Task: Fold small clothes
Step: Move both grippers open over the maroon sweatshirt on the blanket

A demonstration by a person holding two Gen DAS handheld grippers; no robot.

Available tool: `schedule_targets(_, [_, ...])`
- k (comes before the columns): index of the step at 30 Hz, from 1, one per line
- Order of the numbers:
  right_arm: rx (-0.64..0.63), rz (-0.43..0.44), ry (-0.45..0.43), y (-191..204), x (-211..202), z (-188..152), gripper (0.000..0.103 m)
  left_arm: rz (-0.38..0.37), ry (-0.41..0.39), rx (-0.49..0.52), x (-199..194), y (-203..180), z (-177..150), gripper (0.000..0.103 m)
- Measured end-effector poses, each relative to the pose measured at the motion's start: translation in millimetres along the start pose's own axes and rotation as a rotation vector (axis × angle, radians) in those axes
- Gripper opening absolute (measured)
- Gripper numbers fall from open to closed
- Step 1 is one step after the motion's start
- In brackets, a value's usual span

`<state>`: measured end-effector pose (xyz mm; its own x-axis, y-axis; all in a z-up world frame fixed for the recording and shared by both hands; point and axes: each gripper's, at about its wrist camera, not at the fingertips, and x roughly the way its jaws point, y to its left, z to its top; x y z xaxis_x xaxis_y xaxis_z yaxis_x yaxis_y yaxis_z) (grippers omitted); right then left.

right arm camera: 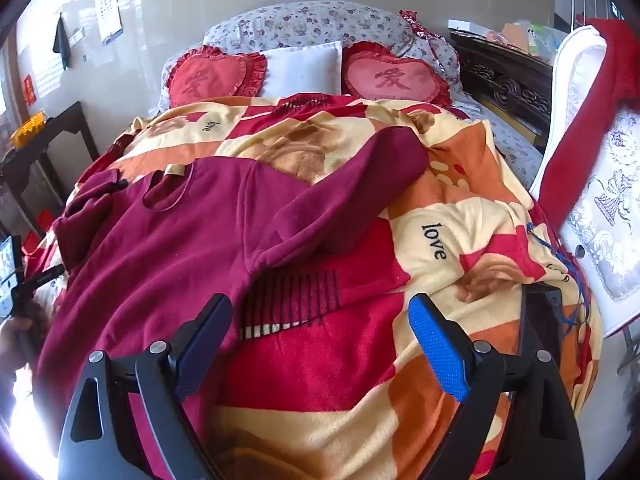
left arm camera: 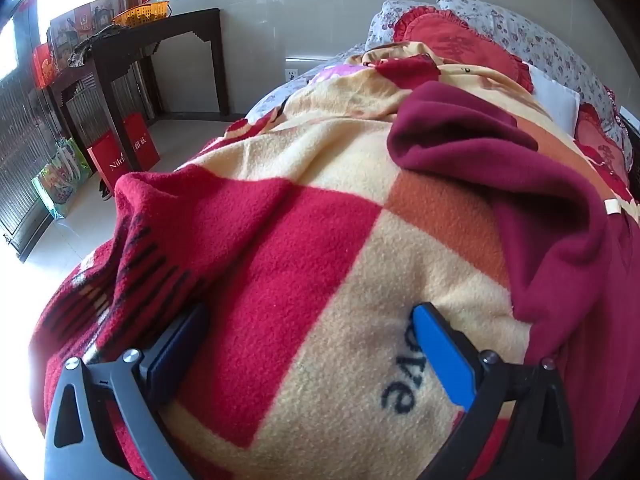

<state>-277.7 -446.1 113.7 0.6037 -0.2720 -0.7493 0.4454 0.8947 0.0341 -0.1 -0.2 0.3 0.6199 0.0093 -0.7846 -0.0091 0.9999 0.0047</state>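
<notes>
A dark red top (right arm camera: 168,248) lies spread out on the checked blanket (right arm camera: 360,360) that covers the bed (right arm camera: 516,148), with its neck hole toward the pillows. I use this top as my mark for where things are. One sleeve (right arm camera: 360,176) of the top reaches out flat and far, toward the heart pillow (right arm camera: 394,76) on that side. The other sleeve, seen best from my left wrist, is bunched up in a lump near the neck hole. My right gripper (right arm camera: 320,344) hangs just past the bottom edge of the top, over the blanket. Its jaws are wide open and they hold nothing. One of its fingers sits right by the hem of the top, though I cannot tell if it touches the cloth. My left gripper (left arm camera: 308,344) is on the other side of the top, over bare blanket, with the top's edge just beside it. Its jaws are wide open too, and empty. I think the folding has not really started, because the top is still laid out whole. I think the next move is to close each pair of jaws on an edge of the top. Soft fleece can slip or drag the blanket along, so I need to pinch only the top.
</notes>
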Motion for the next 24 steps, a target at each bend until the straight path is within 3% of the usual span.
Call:
schedule_targets(5, [-0.005,0.003,-0.037,7.0,-7.8,0.0,0.074,-0.003,0.069,0.036,-14.6,3.0,0.6,0.103])
schedule_targets(10, [-0.01,0.031,-0.022,16.6,-31.3,3.3,0.074,-0.02,0.081,0.095,-60.1,8.2,-8.0,0.102])
schedule_targets(13, [0.034,0.078,0.032,14.7,-40.2,8.7,0.074,-0.025,0.027,0.117,-104.4,3.5,-3.0,0.102])
schedule_targets(19, [0.126,0.23,0.045,20.5,-75.6,20.2,0.074,-0.075,-0.074,0.166,-193.5,-4.9,13.2,0.102])
schedule_targets(24, [0.079,0.219,0.016,42.5,-97.9,40.2,0.074,-0.109,-0.144,0.205,-235.3,-32.7,20.9,0.102])
